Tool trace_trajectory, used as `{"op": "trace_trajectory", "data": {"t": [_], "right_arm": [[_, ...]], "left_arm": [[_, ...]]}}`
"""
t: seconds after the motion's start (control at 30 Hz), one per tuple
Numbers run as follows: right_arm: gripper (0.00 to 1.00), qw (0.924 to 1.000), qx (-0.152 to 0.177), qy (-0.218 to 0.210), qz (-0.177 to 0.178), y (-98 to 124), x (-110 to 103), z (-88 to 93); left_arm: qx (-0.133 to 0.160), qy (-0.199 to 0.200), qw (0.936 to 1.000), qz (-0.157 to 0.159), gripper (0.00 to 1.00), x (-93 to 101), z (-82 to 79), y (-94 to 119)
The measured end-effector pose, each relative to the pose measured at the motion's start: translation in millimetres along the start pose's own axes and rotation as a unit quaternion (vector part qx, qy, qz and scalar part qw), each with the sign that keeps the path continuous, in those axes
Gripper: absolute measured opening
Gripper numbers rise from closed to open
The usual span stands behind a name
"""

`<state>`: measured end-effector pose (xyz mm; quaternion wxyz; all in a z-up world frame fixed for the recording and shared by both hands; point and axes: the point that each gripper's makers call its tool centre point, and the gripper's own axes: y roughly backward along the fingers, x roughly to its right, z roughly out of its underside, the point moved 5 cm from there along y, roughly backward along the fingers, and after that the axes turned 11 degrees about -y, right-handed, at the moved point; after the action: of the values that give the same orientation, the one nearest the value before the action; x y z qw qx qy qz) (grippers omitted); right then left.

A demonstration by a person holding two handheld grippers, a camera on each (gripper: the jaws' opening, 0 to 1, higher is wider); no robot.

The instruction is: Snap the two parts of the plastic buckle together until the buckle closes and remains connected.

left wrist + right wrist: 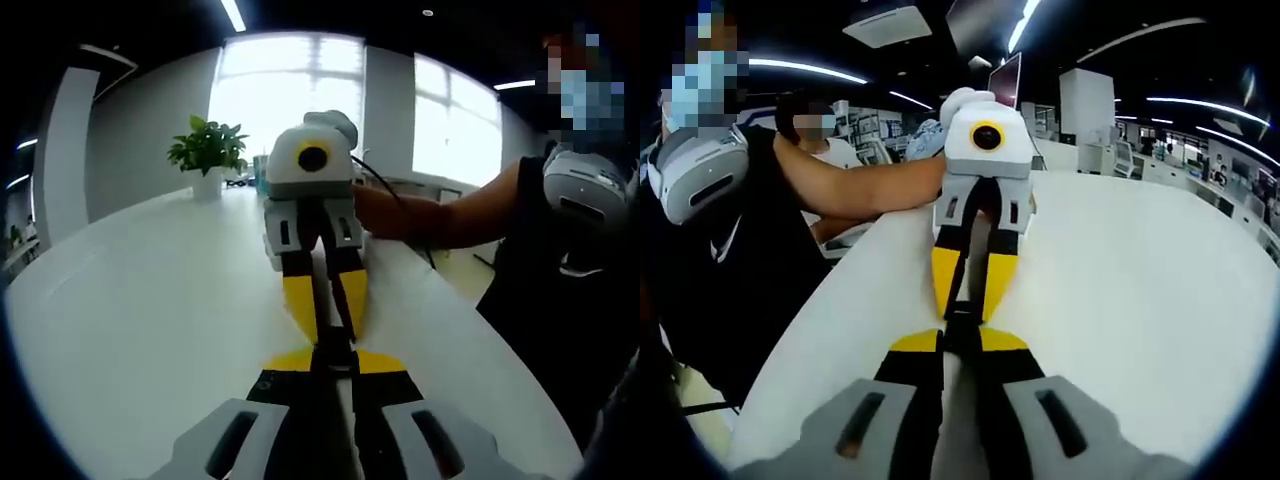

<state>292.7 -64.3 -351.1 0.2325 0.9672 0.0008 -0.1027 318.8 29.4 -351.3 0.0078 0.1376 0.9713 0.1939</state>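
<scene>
Black plastic buckle (335, 350) with strap sits pinched between both grippers over the white table (150, 300), left gripper (335, 365) and right gripper (962, 345) meeting nose to nose, jaws nearly closed on it, its long axis along both jaw lines.

I see a potted plant (208, 152) on the white table (150, 300), windows (290, 80) behind, and a monitor (1005, 78).
</scene>
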Motion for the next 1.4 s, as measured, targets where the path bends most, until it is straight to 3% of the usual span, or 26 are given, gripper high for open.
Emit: {"op": "trace_trajectory", "data": {"t": [0.03, 0.1, 0.13, 0.17, 0.2, 0.3, 0.37, 0.4, 0.47, 0.63, 0.67, 0.8, 0.9, 1.1, 1.13, 1.17, 1.23, 1.33, 1.4], "right_arm": [[0.08, 1.0, -0.002, 0.001, 0.002, -0.3, 0.1, 0.3], [0.08, 1.0, -0.005, 0.003, 0.005, -0.4, -0.2, 0.4], [0.08, 1.0, -0.005, 0.002, 0.005, -0.4, -0.5, 0.4], [0.08, 1.0, -0.005, -0.002, 0.003, 0.0, 0.7, 0.3], [0.08, 1.0, -0.005, -0.002, 0.003, 0.4, 1.1, 0.4], [0.08, 1.0, -0.005, -0.003, 0.004, 0.9, 1.5, 0.3], [0.08, 1.0, -0.006, -0.003, 0.005, 0.3, 0.1, 0.2], [0.08, 1.0, -0.006, -0.003, 0.005, 0.2, -0.1, 0.1], [0.08, 1.0, -0.005, -0.005, 0.006, 0.5, 0.6, 0.0], [0.09, 0.9999, 0.003, -0.009, 0.006, 3.4, 0.4, -2.0], [0.09, 0.9999, 0.008, -0.01, 0.005, 4.1, -0.3, -3.6], [0.09, 0.9998, 0.015, -0.01, 0.003, 4.0, -1.9, -6.1], [0.09, 0.9997, 0.02, -0.011, 0.001, 4.4, -2.2, -7.5], [0.09, 0.9992, 0.036, -0.009, 0.013, 8.1, 0.4, -11.6], [0.09, 0.999, 0.041, -0.009, 0.017, 9.5, 1.5, -13.4], [0.09, 0.9987, 0.045, -0.011, 0.021, 10.6, 2.4, -14.7], [0.09, 0.9973, 0.058, -0.014, 0.041, 13.4, 6.9, -19.0], [0.09, 0.9939, 0.084, -0.018, 0.07, 20.2, 14.7, -26.2], [0.09, 0.9899, 0.104, -0.017, 0.095, 27.2, 22.1, -31.4]], "left_arm": [[0.001, 0.002, 1.0, 0.001, 0.09, -3.9, 0.6, 1.9], [0.008, 0.018, 0.9998, 0.007, 0.09, -42.4, 6.0, 20.2], [-0.02, -0.035, 0.999, -0.017, 0.09, -28.9, 6.0, 12.9], [-0.02, -0.036, 0.999, -0.018, 0.09, -27.9, 5.2, 12.5], [-0.048, -0.087, 0.9942, -0.04, 0.09, -3.5, 1.7, 0.7], [-0.057, -0.102, 0.9921, -0.048, 0.1, 61.4, -8.3, -30.2], [-0.057, -0.1, 0.9922, -0.048, 0.1, 92.5, -12.1, -45.0], [-0.041, -0.068, 0.9961, -0.039, 0.1, 65.0, -7.4, -31.9], [-0.033, -0.058, 0.9972, -0.036, 0.11, 55.2, -6.0, -27.5], [-0.023, -0.074, 0.9963, -0.038, 0.11, 62.6, -10.9, -29.2], [-0.015, -0.067, 0.997, -0.037, 0.11, 49.1, -8.8, -19.0], [-0.003, -0.066, 0.9969, -0.042, 0.15, 43.2, -10.2, -14.7], [0.005, -0.06, 0.9968, -0.052, 0.22, 30.1, -9.8, -8.7], [0.025, -0.06, 0.9937, -0.092, 0.52, 2.7, -9.6, 3.7], [0.027, -0.059, 0.9928, -0.101, 0.56, -1.1, -9.9, 5.6], [0.039, -0.058, 0.9891, -0.129, 0.64, -10.2, -12.9, 8.0], [0.062, -0.075, 0.978, -0.185, 0.84, -24.9, -18.6, 14.2], [0.054, -0.047, 0.974, -0.215, 0.87, -34.6, -14.0, 23.8], [0.055, -0.051, 0.9661, -0.247, 0.92, -44.0, -12.2, 30.6]]}}
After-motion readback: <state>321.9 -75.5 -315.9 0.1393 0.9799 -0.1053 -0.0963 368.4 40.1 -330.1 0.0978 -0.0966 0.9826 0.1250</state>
